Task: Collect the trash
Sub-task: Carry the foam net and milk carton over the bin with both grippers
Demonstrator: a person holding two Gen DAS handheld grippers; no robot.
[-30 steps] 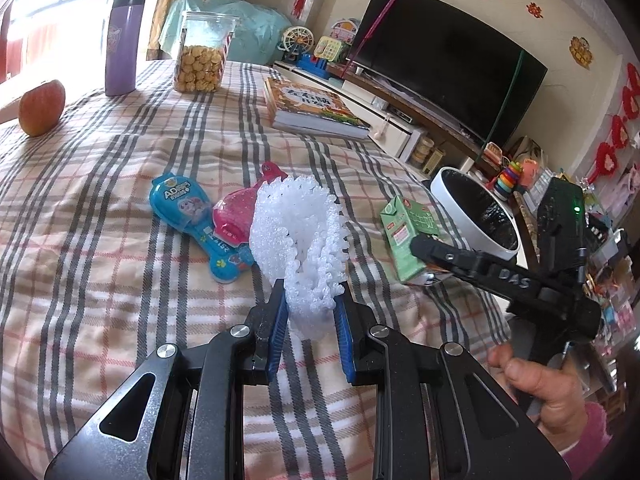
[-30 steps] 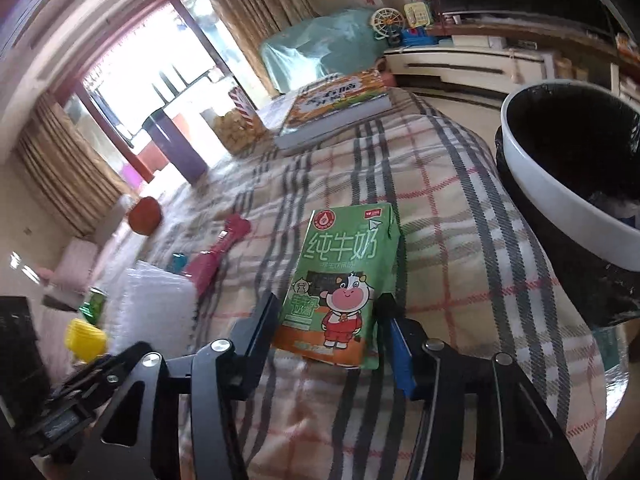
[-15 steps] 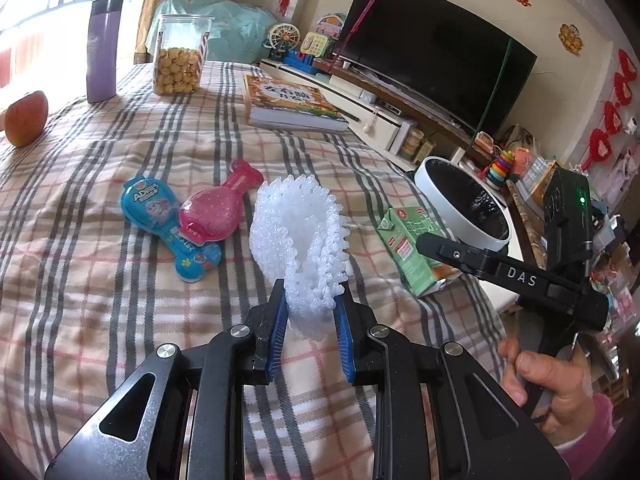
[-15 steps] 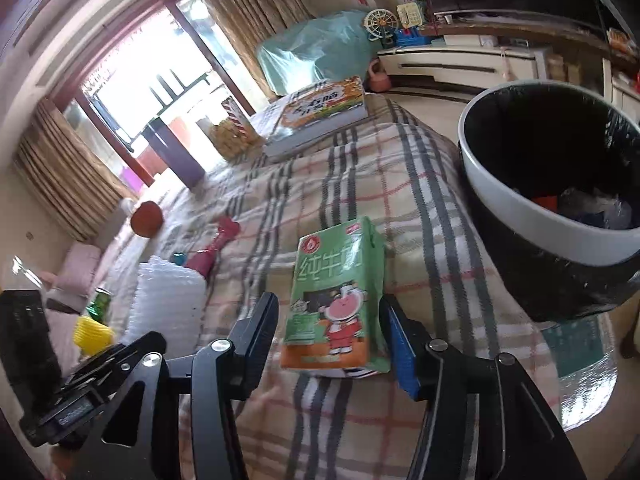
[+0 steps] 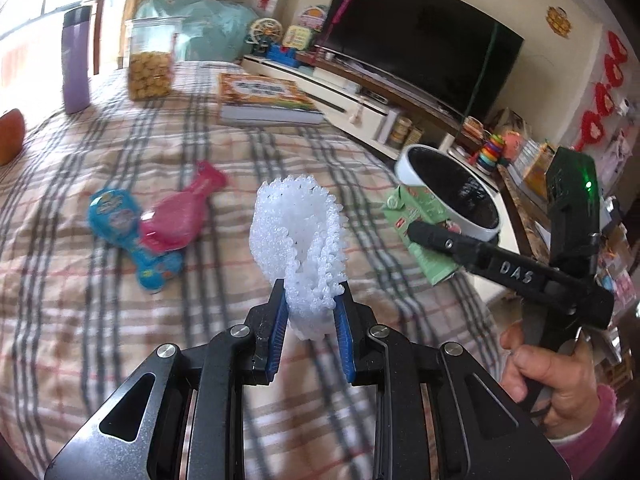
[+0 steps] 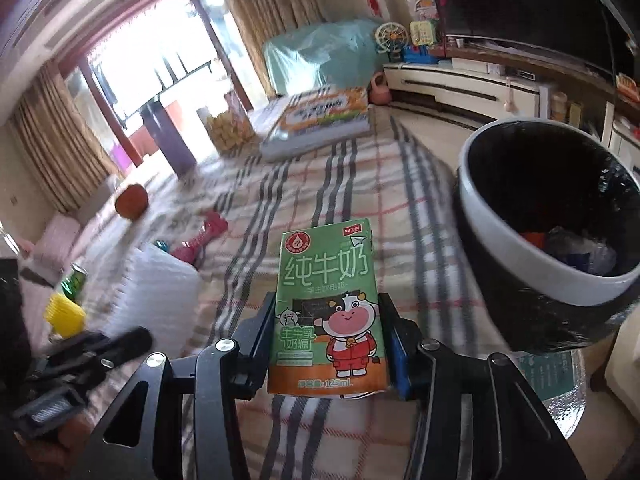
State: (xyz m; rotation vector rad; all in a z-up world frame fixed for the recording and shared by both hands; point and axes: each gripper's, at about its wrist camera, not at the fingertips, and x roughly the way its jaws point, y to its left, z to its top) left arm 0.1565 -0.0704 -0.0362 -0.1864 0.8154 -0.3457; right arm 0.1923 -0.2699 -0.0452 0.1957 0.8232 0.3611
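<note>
Milk carton point(image 6: 328, 316) is between the right tool point(image 6: 328, 340) as it's closing, left tool point(image 5: 312, 324) pinching white foam wrap point(image 5: 300, 236). Bin point(image 6: 500, 272) already has some trash; both pieces not yet dropped in, toys remain on the tabletop point(image 5: 120, 300).

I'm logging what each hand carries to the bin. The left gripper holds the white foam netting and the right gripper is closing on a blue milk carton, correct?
One detail is off: the milk carton is green, not blue, as the right wrist view shows. The left gripper does hold the white foam netting, and the right gripper is closing on the carton.
</note>
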